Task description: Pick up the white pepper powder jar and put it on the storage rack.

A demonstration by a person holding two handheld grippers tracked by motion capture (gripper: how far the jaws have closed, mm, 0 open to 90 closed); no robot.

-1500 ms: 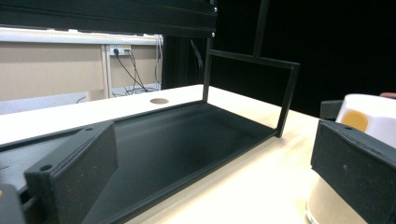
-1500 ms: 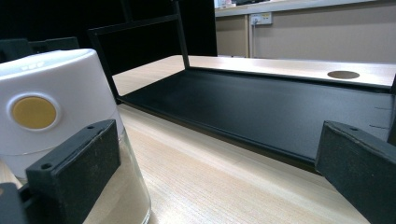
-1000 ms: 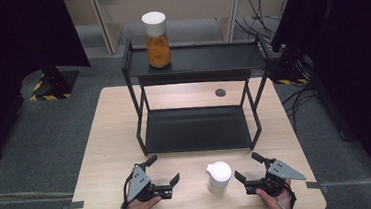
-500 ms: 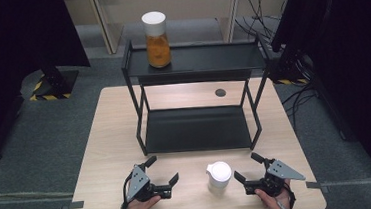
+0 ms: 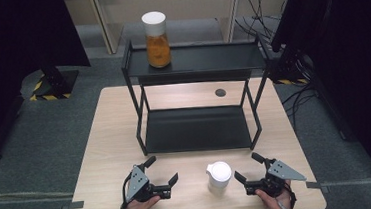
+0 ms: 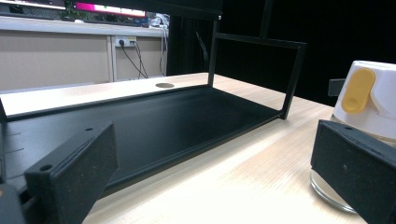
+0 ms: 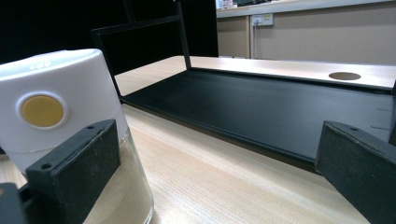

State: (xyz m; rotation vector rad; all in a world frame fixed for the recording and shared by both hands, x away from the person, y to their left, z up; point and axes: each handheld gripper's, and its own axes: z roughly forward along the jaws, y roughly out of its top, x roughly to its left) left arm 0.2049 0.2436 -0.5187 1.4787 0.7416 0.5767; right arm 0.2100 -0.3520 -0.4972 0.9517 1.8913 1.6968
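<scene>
Nothing has moved in the last second: my left gripper (image 5: 162, 170) and right gripper (image 5: 246, 167) still rest on the table, jaws spread wide and empty. The white-capped jar (image 5: 219, 178) stands between them, nearer my right, so the grasp hasn't started.

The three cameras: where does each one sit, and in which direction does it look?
High view: above the person's side, looking forward and down on the table; both hands show, with the left gripper and right gripper.
Left gripper view: low on the table, looking across the black rack, white-lidded jar at its right; own open jaws show.
Right gripper view: low too, jar at its left, rack ahead; own open jaws show.
Both gripper views share the jar, the rack and the table's round hole.
</scene>
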